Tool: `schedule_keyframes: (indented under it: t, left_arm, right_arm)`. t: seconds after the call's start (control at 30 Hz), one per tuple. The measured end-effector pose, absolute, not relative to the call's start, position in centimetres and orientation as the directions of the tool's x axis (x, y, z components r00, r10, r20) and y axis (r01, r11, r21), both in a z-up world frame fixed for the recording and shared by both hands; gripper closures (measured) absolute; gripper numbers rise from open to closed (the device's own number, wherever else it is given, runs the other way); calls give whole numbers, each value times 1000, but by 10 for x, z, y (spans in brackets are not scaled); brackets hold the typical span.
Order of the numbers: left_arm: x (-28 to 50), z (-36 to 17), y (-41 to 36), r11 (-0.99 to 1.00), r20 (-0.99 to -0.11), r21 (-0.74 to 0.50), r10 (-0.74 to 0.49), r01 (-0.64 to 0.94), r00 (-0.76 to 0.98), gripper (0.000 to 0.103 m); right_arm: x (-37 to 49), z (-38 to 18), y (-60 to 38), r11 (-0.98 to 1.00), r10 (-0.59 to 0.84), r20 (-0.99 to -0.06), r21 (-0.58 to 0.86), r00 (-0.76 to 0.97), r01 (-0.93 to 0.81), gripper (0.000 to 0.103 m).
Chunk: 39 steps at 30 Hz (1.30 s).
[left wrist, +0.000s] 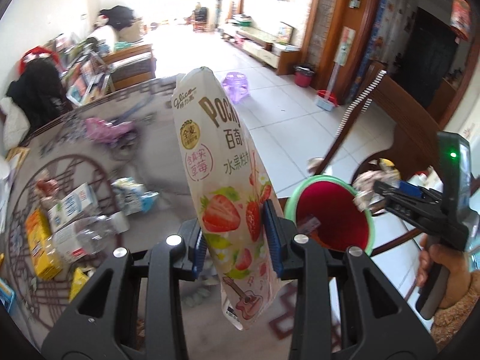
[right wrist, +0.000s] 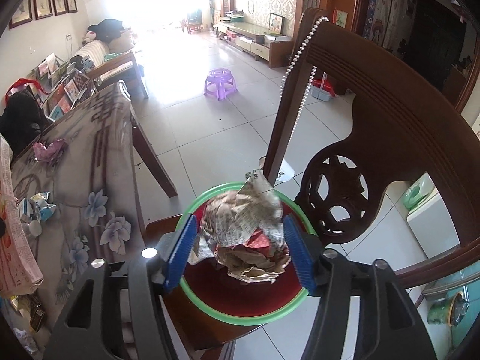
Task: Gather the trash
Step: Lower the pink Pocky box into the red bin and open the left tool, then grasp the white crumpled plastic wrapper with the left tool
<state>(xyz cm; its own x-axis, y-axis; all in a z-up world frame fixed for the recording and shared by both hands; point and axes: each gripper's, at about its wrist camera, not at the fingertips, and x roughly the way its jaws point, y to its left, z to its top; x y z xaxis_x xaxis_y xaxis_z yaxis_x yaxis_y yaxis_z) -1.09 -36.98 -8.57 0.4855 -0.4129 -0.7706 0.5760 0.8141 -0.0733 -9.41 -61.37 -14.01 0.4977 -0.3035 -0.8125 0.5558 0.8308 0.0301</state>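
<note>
My left gripper (left wrist: 237,237) is shut on a strawberry Pocky packet (left wrist: 210,138), which stands upright between the blue pads over the table edge. To its right, a red bin with a green rim (left wrist: 289,207) sits on a wooden chair seat (right wrist: 168,231). My right gripper (right wrist: 238,249) hangs directly over that bin (right wrist: 240,318). Its jaws stand wide, and a crumpled newspaper ball (right wrist: 249,225) lies loose between the pads with small gaps on both sides. In the left wrist view the same ball (left wrist: 364,186) shows at the right gripper's tips (left wrist: 372,193). A small scrap (left wrist: 309,225) lies inside the bin.
The patterned table (right wrist: 90,150) carries a blue-white wrapper (left wrist: 135,193), a purple wrapper (left wrist: 105,129), a milk carton (left wrist: 72,207), a yellow box (left wrist: 39,240) and a plastic bottle (left wrist: 87,234). The carved chair back (right wrist: 390,120) rises right of the bin. A purple stool (right wrist: 220,82) stands on the tiled floor.
</note>
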Motion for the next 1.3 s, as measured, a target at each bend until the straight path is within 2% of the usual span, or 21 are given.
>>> schedule_keyframes:
  t: [0.07, 0.33, 0.47, 0.5, 0.53, 0.57, 0.63, 0.83, 0.97, 1.07, 1.3]
  left_arm:
    - [-11, -89, -383, 783, -773, -101, -450, 613, 447, 70]
    - [-22, -113, -458, 643, -794, -161, -535, 749, 289, 70]
    - [-31, -121, -493, 579, -797, -152, -551, 801, 247, 69]
    - [-32, -122, -501, 564, -795, -147, -556, 812, 243, 58]
    - [-33, -123, -506, 559, -793, -134, -556, 818, 250, 36]
    - [-35, -122, -510, 561, -785, -115, -557, 819, 272, 30]
    - [-34, -120, -512, 564, -779, -110, -561, 818, 282, 30]
    - [-35, -104, -473, 604, -753, -133, -578, 786, 316, 30]
    - [-32, -98, -428, 663, -753, -67, -524, 746, 398, 30]
    - [-27, -90, -387, 727, -738, -35, -481, 685, 472, 30]
    - [-12, -80, -288, 868, -730, -81, -386, 489, 564, 29]
  right_arm:
    - [-103, -136, -620, 816, -334, -800, 19, 498, 578, 32]
    - [-153, -125, -650, 726, -415, -785, 20, 461, 687, 31]
    - [-176, -120, -655, 691, -439, -781, 22, 444, 722, 31]
    - [-180, -118, -656, 685, -443, -780, 24, 443, 728, 31]
    - [-184, -117, -656, 680, -445, -779, 27, 442, 733, 31]
    - [-185, -117, -654, 679, -445, -778, 30, 444, 733, 31]
    - [-187, -115, -649, 686, -446, -775, 25, 448, 727, 31]
    - [-167, -110, -623, 740, -408, -768, 39, 494, 672, 31]
    - [-141, -105, -597, 797, -364, -760, 45, 538, 602, 31]
    - [-121, -104, -572, 838, -315, -762, 57, 566, 543, 31]
    - [-75, -98, -487, 930, -190, -757, 64, 625, 361, 31]
